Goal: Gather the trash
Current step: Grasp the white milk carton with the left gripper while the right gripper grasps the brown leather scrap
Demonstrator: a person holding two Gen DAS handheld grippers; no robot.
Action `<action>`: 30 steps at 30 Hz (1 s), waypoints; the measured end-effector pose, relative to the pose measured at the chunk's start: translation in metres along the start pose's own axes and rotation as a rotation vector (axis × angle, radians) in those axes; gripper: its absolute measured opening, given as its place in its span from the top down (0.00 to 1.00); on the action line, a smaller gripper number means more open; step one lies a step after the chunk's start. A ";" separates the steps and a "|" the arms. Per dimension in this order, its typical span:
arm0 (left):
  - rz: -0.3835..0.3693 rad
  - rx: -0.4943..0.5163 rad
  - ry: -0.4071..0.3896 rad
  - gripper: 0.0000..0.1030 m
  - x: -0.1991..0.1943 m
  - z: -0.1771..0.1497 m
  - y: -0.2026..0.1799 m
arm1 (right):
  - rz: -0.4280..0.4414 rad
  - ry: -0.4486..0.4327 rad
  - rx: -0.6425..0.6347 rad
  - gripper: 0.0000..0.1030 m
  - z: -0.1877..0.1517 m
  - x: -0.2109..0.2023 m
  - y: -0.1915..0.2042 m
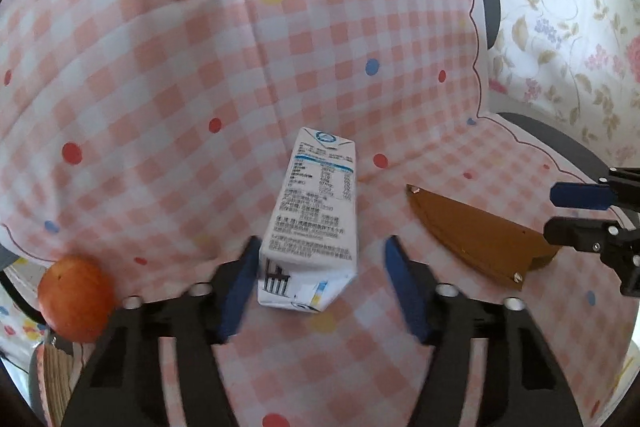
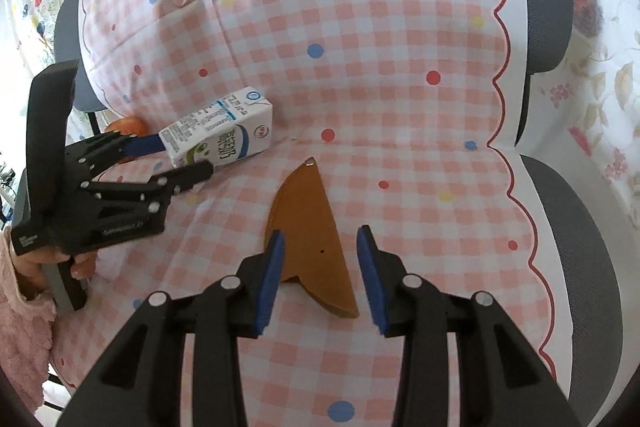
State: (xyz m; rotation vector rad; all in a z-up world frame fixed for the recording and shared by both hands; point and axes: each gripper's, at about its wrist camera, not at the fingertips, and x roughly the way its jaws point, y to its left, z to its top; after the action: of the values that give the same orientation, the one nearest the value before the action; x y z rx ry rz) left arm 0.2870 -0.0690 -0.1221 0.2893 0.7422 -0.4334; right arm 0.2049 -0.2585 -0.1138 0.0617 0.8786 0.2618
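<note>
1. Milk carton, one: white with blue print, lying on its side on the checked cloth, its near end between the fingers of the left gripper.
2. Left gripper, one: fingers spread; the left pad touches or nearly touches the carton's side, the right pad stands apart from it. Seen from the right wrist view, the fingers flank the carton's end.
3. Right gripper, one: fingers spread, either side of the wide end of the brown sheath; whether they touch it cannot be told.
4. Brown knife-shaped sheath, one: flat on the cloth, tip pointing away, just beside the carton.
5. Orange-red fruit, one: at the cloth's left edge, well apart from the sheath.
6. Cloth, one: pink-and-white checks with coloured dots, scalloped red border.
7. Grey chair backs, two, along the cloth's right edge.
</note>
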 end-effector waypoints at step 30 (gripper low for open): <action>-0.047 -0.282 -0.029 0.61 -0.096 -0.082 0.004 | -0.063 0.076 -0.138 0.48 -0.005 0.036 0.034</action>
State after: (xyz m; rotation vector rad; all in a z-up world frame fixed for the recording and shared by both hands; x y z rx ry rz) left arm 0.1776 -0.0061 -0.1121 0.0010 0.7725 -0.3710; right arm 0.2155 -0.2170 -0.1386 -0.1043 0.9344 0.2668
